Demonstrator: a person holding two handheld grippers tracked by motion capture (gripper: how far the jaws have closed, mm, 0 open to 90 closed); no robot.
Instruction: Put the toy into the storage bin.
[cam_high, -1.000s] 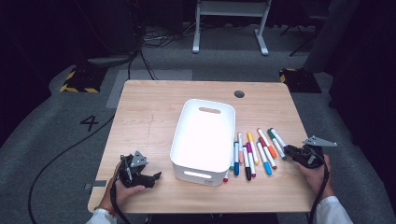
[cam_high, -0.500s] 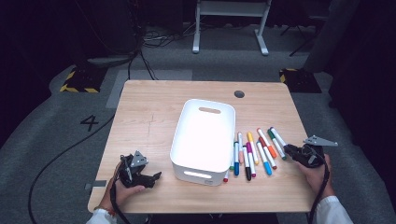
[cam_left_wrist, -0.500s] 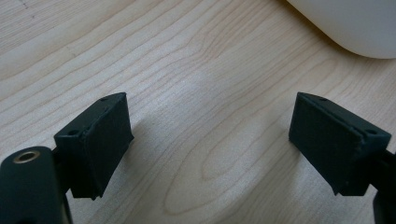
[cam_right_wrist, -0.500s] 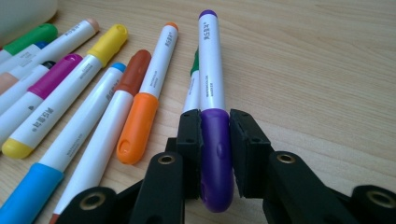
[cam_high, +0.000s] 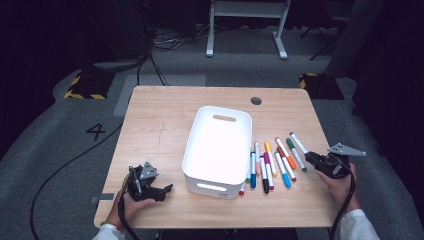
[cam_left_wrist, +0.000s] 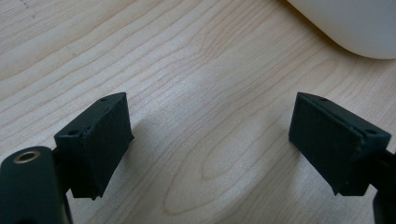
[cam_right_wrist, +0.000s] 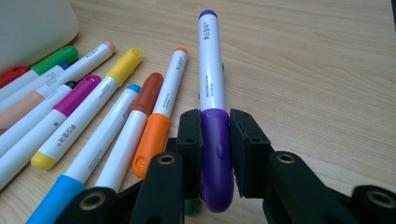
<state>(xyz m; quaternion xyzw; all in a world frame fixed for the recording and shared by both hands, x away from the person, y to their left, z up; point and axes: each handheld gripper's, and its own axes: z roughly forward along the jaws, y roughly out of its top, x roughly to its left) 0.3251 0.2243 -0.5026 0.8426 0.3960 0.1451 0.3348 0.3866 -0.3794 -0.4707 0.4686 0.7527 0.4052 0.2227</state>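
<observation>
Purple marker (cam_right_wrist: 212, 93) clamped between right gripper (cam_right_wrist: 215, 135) fingers, cap nearest

Tongs (cam_left_wrist: 210, 144) gape over bare table (cam_left_wrist: 196, 70) near white bin (cam_left_wrist: 355, 23)

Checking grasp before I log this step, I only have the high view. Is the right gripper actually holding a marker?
Observer: Yes. In the right gripper view the right gripper is clamped on the purple marker, pads on its cap.
Operator: Which marker lies next to it?
Observer: The orange marker lies just beside it on the table.
Operator: Left side?
Observer: The left gripper has its jaws wide apart over bare wood, with the white bin at the corner of its view.
</observation>
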